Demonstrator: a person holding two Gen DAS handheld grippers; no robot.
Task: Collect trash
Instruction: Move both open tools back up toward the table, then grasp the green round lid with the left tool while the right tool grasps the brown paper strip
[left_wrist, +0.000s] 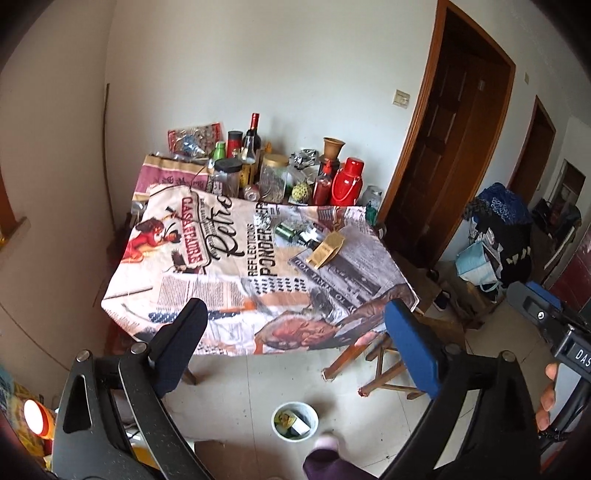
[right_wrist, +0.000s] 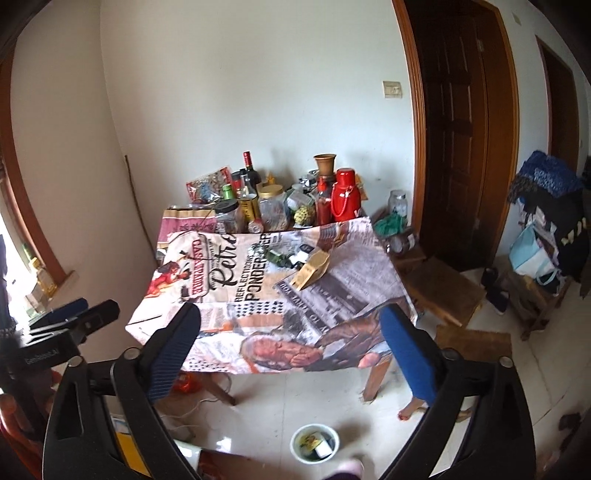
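Hovering above the floor, I hold my left claw (left_wrist: 291, 332) and my right claw (right_wrist: 290, 343) spread wide, with nothing between the fingers of either. Ahead stands the table (right_wrist: 229, 354) under a printed cloth (left_wrist: 221, 269). On that cloth lie the scraps: a tan paper bag (left_wrist: 327, 249) touching a small green bottle (left_wrist: 288, 232). Below me on the tiles sits a white bin (right_wrist: 314, 443) with rubbish inside.

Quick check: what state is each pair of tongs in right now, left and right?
Left tongs: open, holding nothing, raised in front of the table.
Right tongs: open, holding nothing, also raised short of the table.
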